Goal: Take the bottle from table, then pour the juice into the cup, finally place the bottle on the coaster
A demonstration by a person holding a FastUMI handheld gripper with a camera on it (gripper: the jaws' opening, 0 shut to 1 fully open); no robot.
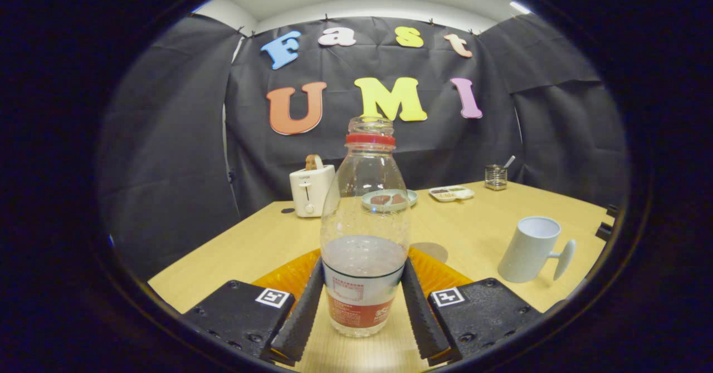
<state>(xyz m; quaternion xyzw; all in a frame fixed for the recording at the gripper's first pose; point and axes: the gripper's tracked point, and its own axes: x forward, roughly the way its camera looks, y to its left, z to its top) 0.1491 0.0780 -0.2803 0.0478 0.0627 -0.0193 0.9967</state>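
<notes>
A clear plastic bottle (pixel 365 217) with no cap, a red neck ring and a red and white label stands upright between my fingers, about half full of clear liquid. My gripper (pixel 363 270) is shut on the bottle, both fingers pressing its sides at label height. An orange ribbed coaster (pixel 281 278) lies on the table just behind the bottle and spreads out to both sides of the fingers. I cannot tell whether the bottle's base touches the table. A white cup (pixel 529 250) with its handle pointing right stands upright ahead to the right, apart from the bottle.
On the wooden table (pixel 473 222) beyond the bottle are a white toaster (pixel 311 190) with bread in it, a plate (pixel 390 199) with brown pieces, a small white tray (pixel 451 193) and a glass jar (pixel 495 176) with a spoon. Black cloth walls stand close behind the table.
</notes>
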